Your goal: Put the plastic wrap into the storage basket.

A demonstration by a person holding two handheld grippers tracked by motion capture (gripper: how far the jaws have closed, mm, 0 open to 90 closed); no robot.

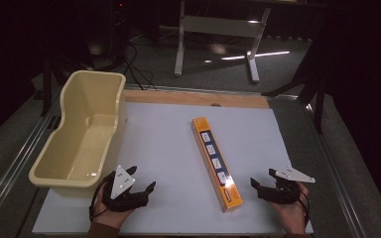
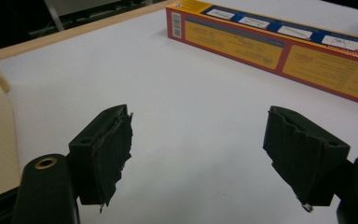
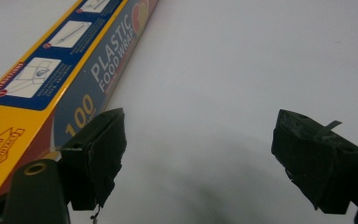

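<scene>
A long yellow and blue plastic food wrap box [image 1: 216, 161] lies flat on the white table, running from the middle toward the near edge. My left gripper [image 1: 142, 179] rests near the front edge, left of the box, with its jaws wide apart and nothing between them. The left gripper view has the box [image 2: 279, 46] ahead at the upper right. My right gripper [image 1: 262, 177] sits to the right of the box's near end, open and empty. In the right gripper view the box [image 3: 70, 60] runs along the left, just beside the left jaw.
A cream plastic tub [image 1: 82, 130] stands empty at the table's left side, just behind my left gripper. The white tabletop [image 1: 168, 144] has a wooden strip along its far edge. A metal frame stands on the floor beyond the table.
</scene>
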